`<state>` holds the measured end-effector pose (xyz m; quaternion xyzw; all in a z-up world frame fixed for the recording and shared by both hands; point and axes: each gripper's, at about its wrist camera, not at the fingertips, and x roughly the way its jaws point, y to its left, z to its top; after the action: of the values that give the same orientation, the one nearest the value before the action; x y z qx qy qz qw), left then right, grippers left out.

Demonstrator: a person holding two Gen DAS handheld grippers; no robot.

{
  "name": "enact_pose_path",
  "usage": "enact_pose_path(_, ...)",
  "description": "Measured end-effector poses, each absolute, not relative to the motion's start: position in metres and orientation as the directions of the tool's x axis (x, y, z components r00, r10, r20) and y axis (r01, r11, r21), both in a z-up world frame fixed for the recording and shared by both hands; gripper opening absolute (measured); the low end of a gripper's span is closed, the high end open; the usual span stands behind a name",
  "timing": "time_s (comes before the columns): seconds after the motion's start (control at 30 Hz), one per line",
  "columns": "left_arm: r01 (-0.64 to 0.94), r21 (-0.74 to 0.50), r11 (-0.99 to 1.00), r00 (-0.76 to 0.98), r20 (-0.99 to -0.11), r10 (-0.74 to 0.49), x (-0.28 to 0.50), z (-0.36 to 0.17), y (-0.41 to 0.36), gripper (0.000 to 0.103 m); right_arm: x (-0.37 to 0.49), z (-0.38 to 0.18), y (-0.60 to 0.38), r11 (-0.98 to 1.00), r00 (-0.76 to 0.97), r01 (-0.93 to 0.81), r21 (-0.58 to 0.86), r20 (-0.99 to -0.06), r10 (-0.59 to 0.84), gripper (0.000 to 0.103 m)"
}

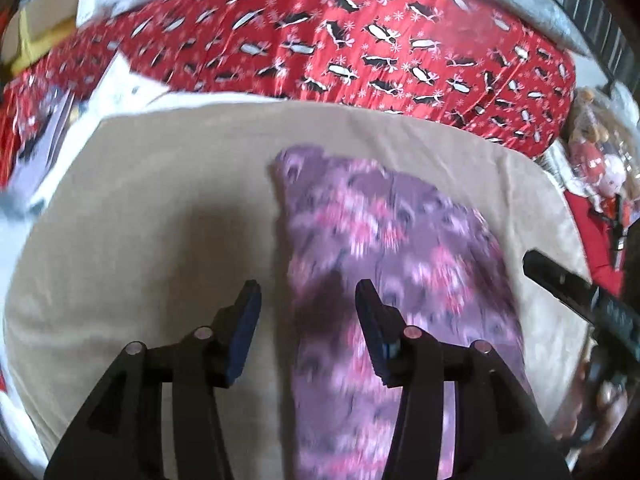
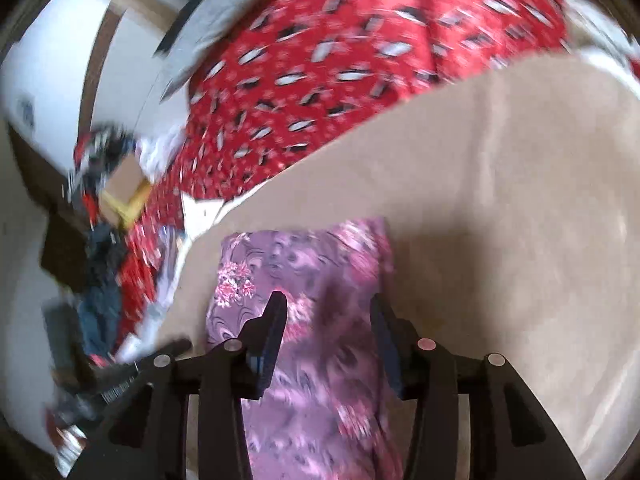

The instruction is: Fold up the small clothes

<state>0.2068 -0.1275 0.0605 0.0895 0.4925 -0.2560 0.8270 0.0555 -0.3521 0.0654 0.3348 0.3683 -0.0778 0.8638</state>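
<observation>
A purple garment with pink flower print [image 1: 384, 248] lies flat as a long strip on a beige cloth [image 1: 160, 208]. My left gripper [image 1: 308, 292] is open and empty, above the garment's left edge. The other gripper's black finger [image 1: 568, 284] pokes in at the right. In the right wrist view the same garment [image 2: 304, 264] lies on the beige cloth [image 2: 500, 220], and my right gripper [image 2: 328, 304] is open and empty over its middle. Both views are blurred by motion.
A red bedspread with a black and white print [image 1: 360, 40] lies beyond the beige cloth. Boxes and clutter [image 2: 120, 192] sit at the far left in the right wrist view. Soft toys [image 1: 592, 152] lie at the right edge in the left wrist view.
</observation>
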Motion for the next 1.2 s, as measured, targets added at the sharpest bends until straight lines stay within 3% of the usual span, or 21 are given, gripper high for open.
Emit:
enact_pose_path(0.13, 0.513, 0.018, 0.858, 0.427, -0.873, -0.237, 0.237, 0.042, -0.162, 0.048, 0.089, 0.061, -0.34, 0.843, 0.691, 0.326, 0.428, -0.716, 0.096, 0.043)
enact_pose_path(0.23, 0.492, 0.039, 0.87, 0.413, -0.89, -0.193, 0.255, 0.024, -0.172, 0.048, 0.108, 0.047, -0.347, 0.852, 0.679, 0.336, 0.402, -0.73, 0.077, 0.042)
enact_pose_path(0.33, 0.463, 0.024, 0.886, 0.4, -0.898, -0.185, 0.269, 0.01, -0.176, 0.052, 0.121, 0.025, -0.36, 0.844, 0.632, 0.392, 0.367, -0.774, 0.043, 0.039)
enact_pose_path(0.37, 0.455, 0.017, 0.89, 0.391, -0.902, -0.183, 0.274, 0.008, -0.176, 0.052, 0.125, 0.013, -0.365, 0.842, 0.59, 0.428, 0.329, -0.807, 0.016, 0.046)
enact_pose_path(0.4, 0.443, -0.011, 0.897, 0.369, -0.909, -0.193, 0.281, 0.006, -0.174, 0.052, 0.127, 0.001, -0.373, 0.825, 0.57, 0.455, 0.337, -0.821, 0.021, 0.046)
enact_pose_path(0.5, 0.414, -0.098, 0.905, 0.315, -0.918, -0.243, 0.291, 0.013, -0.164, 0.051, 0.121, 0.002, -0.384, 0.785, 0.601, 0.465, 0.409, -0.797, 0.059, 0.046)
enact_pose_path(0.67, 0.459, -0.121, 0.88, 0.377, -0.87, -0.316, 0.247, 0.052, -0.128, 0.051, 0.093, 0.044, -0.367, 0.833, 0.651, 0.378, 0.405, -0.755, 0.072, 0.049)
enact_pose_path(0.77, 0.493, -0.125, 0.861, 0.365, -0.869, -0.335, 0.208, 0.047, -0.112, 0.054, 0.065, 0.057, -0.342, 0.863, 0.684, 0.282, 0.419, -0.719, 0.125, 0.05)
enact_pose_path(0.9, 0.497, -0.053, 0.866, 0.35, -0.901, -0.256, 0.184, 0.023, -0.117, 0.059, 0.059, 0.016, -0.318, 0.895, 0.541, 0.331, 0.298, -0.838, 0.079, 0.051)
enact_pose_path(1.07, 0.525, -0.062, 0.849, 0.361, -0.887, -0.288, 0.16, 0.055, -0.103, 0.059, 0.033, 0.041, -0.311, 0.883, 0.57, 0.354, 0.308, -0.819, 0.056, 0.052)
enact_pose_path(1.13, 0.528, -0.051, 0.848, 0.369, -0.885, -0.283, 0.141, 0.05, -0.099, 0.066, 0.018, 0.05, -0.303, 0.891, 0.581, 0.335, 0.305, -0.812, 0.06, 0.053)
enact_pose_path(1.2, 0.519, -0.03, 0.854, 0.348, -0.905, -0.243, 0.133, 0.032, -0.099, 0.067, 0.002, 0.047, -0.294, 0.904, 0.563, 0.335, 0.267, -0.826, 0.036, 0.053)
